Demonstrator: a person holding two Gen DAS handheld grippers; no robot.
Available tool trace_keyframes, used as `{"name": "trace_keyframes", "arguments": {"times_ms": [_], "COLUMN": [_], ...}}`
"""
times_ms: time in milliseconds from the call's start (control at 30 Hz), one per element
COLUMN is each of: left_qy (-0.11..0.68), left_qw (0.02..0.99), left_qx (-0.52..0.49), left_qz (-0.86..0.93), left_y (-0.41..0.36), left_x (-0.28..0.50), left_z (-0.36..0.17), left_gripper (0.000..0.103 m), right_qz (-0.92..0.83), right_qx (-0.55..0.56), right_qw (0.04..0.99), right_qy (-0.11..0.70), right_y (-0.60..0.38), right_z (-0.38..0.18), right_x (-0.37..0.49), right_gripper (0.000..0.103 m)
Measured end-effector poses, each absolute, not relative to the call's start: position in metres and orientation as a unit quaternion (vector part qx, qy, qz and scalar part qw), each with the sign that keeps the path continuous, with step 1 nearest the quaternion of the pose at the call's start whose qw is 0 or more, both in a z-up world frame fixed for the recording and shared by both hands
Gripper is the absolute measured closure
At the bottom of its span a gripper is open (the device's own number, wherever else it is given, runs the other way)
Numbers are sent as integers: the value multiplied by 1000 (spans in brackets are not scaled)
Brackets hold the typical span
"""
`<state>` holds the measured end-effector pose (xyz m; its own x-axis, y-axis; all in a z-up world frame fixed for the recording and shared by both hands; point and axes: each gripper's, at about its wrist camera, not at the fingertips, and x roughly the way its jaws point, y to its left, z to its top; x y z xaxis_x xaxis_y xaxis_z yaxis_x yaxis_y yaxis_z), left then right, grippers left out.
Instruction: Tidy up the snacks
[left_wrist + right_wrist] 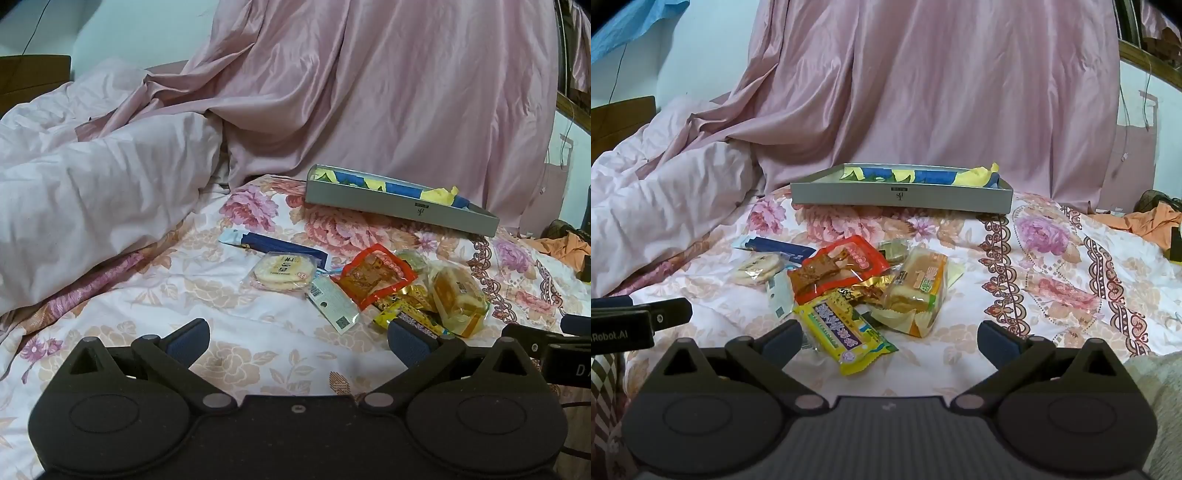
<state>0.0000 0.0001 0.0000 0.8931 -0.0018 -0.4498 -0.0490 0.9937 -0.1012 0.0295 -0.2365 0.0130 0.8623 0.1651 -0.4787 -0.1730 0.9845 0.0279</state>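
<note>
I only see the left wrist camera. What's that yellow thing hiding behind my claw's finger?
Observer: It's a yellow snack packet with a purple label, lying flat on the floral bedsheet.
Operator: Is my right claw holding anything?
Observer: No, it is wide open and empty, and that packet lies just ahead of its fingers.

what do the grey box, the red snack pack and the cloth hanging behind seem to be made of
Grey box: likely matte cardboard, judging by its thin straight walls and printed logo. Red snack pack: glossy plastic film, with a clear window, glare and crinkles. Pink cloth: smooth, satin-like fabric with a soft sheen along its folds; the fibre can't be told.
</note>
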Motion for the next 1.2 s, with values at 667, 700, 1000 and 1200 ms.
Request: {"name": "trace_keyframes", "arguments": {"times_ms": [667,700,1000,1200], "left_qy": [237,237,237,237], "left_qw": [970,970,970,970], "left_qx": [-57,-57,-57,-57], "left_qz": [9,9,8,9], "left_y": [-3,-3,-3,-4], "left_x": [0,0,0,-1], "left_z": [-4,-4,-4,-5], "left_gripper": [1,1,1,1], "right_qz": [88,88,88,88], "right_qx": [-8,-8,-7,-7], "right_qw": [964,964,964,964], "right_qy": [250,250,251,252], "right_y": [-236,-236,-236,-236], "right_z": [14,14,14,14], "right_x": [30,30,30,30], "right_gripper": [0,0,0,0]}}
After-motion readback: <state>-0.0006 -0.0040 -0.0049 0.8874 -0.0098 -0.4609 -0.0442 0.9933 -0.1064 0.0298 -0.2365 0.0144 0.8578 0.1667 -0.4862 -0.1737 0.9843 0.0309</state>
